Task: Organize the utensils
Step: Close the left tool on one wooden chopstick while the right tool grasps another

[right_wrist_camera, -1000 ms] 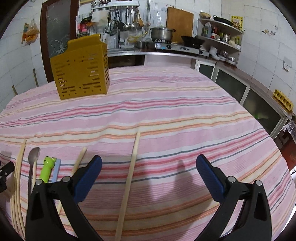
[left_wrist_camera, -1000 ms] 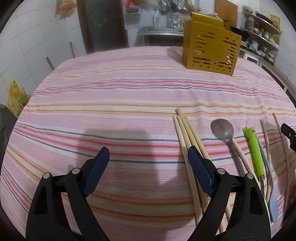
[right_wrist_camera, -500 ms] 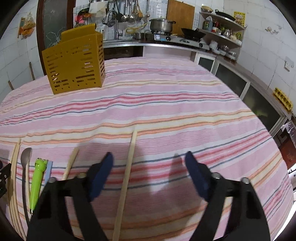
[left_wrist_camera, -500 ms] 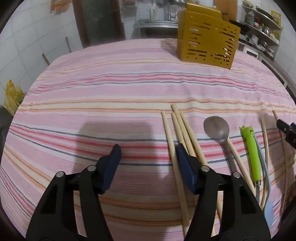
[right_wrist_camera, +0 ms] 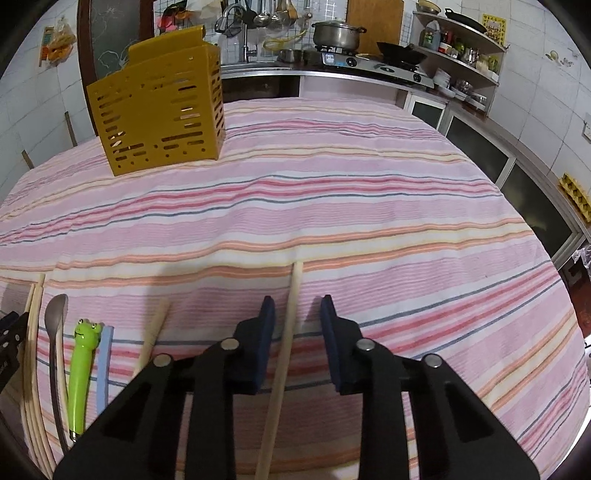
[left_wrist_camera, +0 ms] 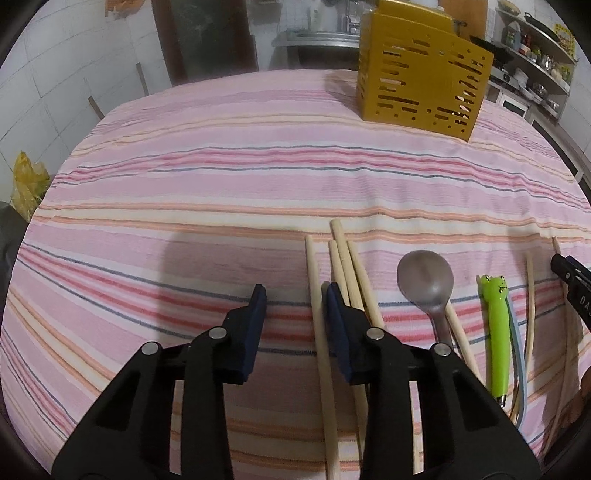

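Note:
Several wooden chopsticks, a metal spoon, a green frog-handled utensil and a light blue utensil lie on the striped cloth. A yellow slotted utensil holder stands at the far side; it also shows in the right wrist view. My left gripper is partly closed, its jaws either side of the leftmost chopstick, not gripping. My right gripper is partly closed around a lone chopstick, with gaps on both sides.
The table carries a pink striped cloth. A kitchen counter with a stove and pot runs behind. Shelves with bottles are at the right. A yellow bag sits off the table's left edge.
Both grippers have narrowed from wide open to partly closed. Each has come down and forward so a chopstick lies between its jaws.

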Motion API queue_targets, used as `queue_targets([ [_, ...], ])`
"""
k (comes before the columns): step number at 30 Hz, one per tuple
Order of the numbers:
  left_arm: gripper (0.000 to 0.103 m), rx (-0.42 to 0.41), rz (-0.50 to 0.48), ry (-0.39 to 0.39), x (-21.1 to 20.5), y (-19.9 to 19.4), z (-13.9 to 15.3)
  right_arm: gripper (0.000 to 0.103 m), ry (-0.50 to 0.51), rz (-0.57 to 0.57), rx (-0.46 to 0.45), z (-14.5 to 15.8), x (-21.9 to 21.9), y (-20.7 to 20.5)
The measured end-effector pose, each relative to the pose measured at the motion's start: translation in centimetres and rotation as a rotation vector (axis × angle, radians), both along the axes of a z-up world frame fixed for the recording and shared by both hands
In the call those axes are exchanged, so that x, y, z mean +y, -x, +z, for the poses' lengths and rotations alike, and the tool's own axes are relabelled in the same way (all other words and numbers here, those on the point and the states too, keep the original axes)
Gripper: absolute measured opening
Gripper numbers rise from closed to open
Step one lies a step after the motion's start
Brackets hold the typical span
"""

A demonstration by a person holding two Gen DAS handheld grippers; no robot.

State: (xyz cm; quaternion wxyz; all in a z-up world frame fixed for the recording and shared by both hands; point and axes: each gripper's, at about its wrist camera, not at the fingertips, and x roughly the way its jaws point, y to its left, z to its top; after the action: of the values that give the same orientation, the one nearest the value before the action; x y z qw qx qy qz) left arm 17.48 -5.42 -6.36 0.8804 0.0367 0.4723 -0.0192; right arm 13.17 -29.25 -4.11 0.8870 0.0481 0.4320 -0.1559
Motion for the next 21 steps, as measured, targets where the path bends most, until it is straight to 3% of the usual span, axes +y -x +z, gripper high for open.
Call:
queue_targets([
  [9,0.028,0.000,-0.024,-0.018,-0.61,-0.56,-0.08,0.010,-0.029,0.008,0.005,-0.05,-0.02,-0.41],
  [15,0.023,0.009,-0.036,-0.011,-0.61,-0.99,-0.02,0.007,-0.058,0.014,0.002,0.06,-0.17,-0.54],
  [21,0.007,-0.010,-0.046,-0.008,-0.59,-0.62,0.07,0.007,-0.066,0.036,-0.030,0.66,0.55,-0.34],
])
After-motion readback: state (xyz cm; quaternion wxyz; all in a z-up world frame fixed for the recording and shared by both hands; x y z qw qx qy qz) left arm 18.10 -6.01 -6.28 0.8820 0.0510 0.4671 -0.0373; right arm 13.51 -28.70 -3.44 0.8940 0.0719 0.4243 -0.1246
